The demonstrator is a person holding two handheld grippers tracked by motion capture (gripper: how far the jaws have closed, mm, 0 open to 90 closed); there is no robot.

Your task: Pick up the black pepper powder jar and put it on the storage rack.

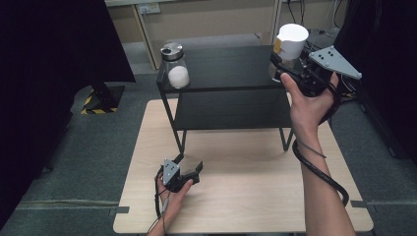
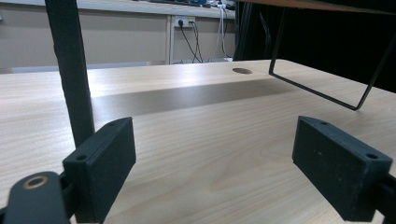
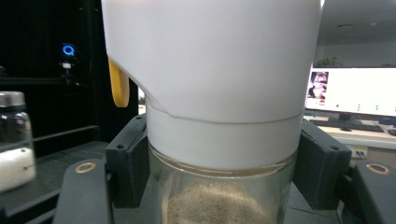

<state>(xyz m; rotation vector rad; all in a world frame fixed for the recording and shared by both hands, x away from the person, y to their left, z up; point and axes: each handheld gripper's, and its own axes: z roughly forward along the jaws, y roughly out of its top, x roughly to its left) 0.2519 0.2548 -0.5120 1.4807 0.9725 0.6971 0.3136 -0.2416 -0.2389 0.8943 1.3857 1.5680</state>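
— While the right hand-held gripper [image 1: 285, 69] is clamped on the jar [image 1: 290, 46], where does that jar sit relative to the shelf [image 1: 226, 69]?
— At the shelf's right end, upright, its long axis vertical; whether its base rests on the top board I cannot tell. The jaws pinch it just under the white cap [image 3: 210, 60], one on each side.
— And the left hand-held gripper [image 1: 189, 169]?
— Low on the counter [image 1: 246, 196], jaws apart, holding nothing, well away from the jar.
— So the right hand is nearer?
— Yes. The shaker [image 1: 176, 66] stands at the shelf's left end, well apart from the jar.
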